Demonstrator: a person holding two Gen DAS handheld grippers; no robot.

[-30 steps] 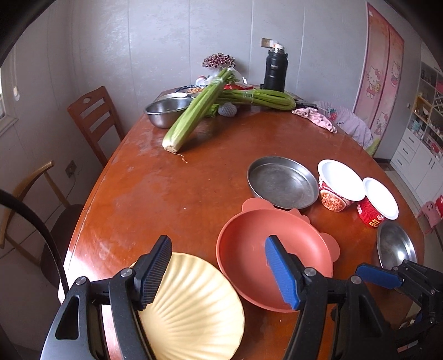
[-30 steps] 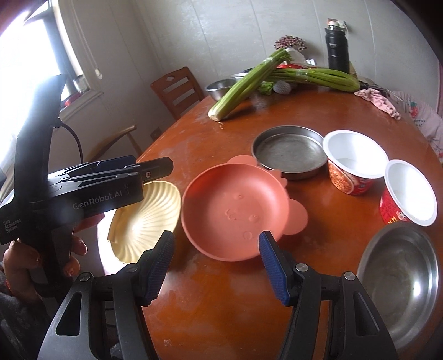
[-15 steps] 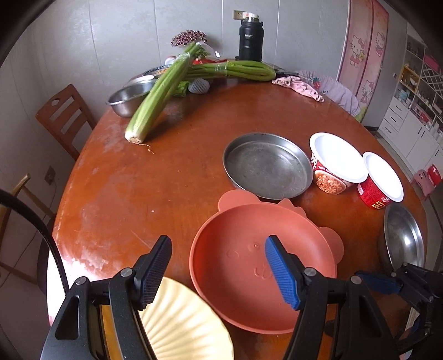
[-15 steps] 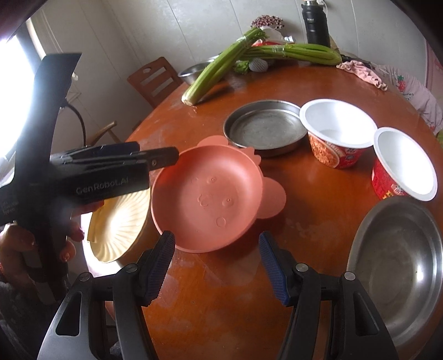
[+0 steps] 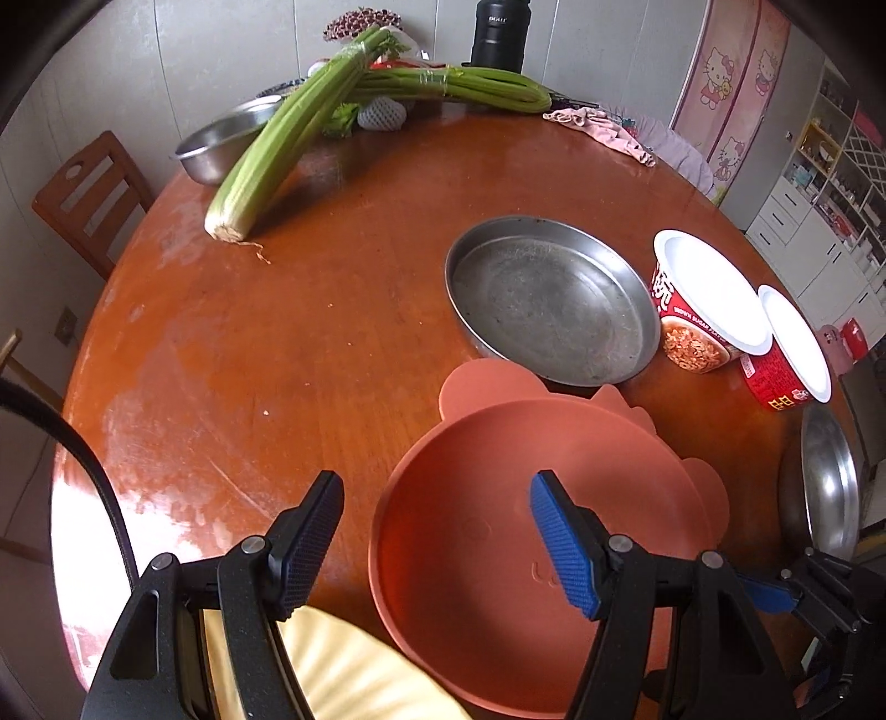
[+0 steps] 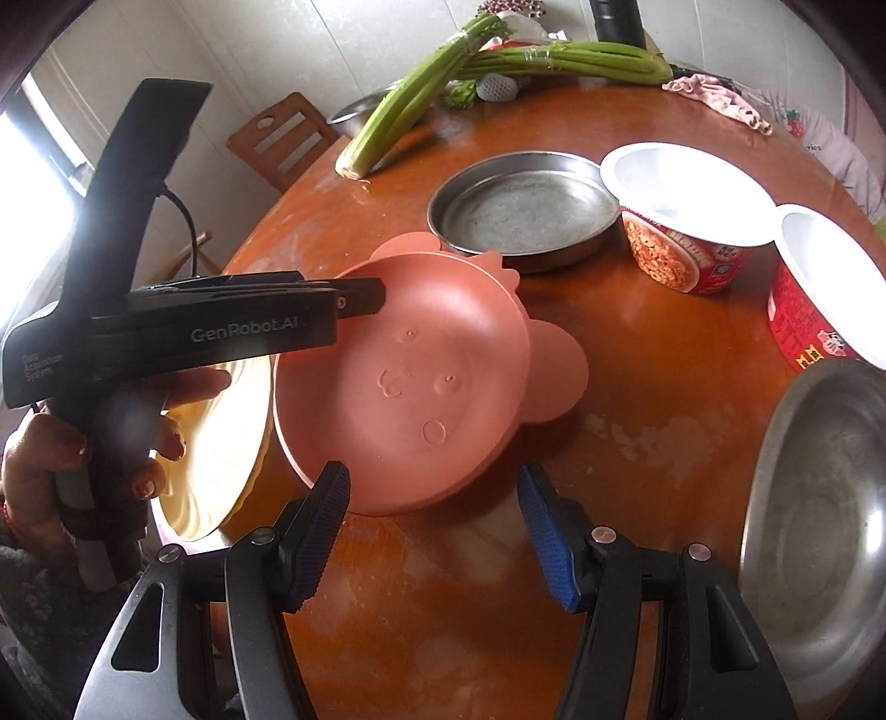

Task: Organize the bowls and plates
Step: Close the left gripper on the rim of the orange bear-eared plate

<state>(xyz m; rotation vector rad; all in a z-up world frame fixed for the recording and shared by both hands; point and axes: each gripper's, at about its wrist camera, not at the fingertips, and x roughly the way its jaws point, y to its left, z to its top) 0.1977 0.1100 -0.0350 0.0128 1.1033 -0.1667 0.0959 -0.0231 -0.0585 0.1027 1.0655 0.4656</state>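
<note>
We hold both grippers wide open over the pink plate (image 6: 410, 382), gripping nothing: left gripper (image 5: 437, 531) above its near rim, right gripper (image 6: 434, 520) just short of it. Yellow plate (image 6: 221, 443) sits beside it; steel pan (image 5: 548, 299) just beyond.

We count 1 pink bear-face plate (image 6: 410, 387), 1 yellow shell plate (image 6: 221, 443), 1 flat steel pan (image 5: 548, 299), 2 steel bowls: near one (image 6: 825, 515), far one (image 5: 221, 144). Also 2 red instant-noodle cups (image 5: 703, 299) (image 5: 786, 354), 2 celery bunches (image 5: 277, 149) (image 5: 459, 88), 1 black flask (image 5: 498, 33), 1 wooden chair (image 5: 88, 194), 1 pink cloth (image 5: 603, 130).
</note>
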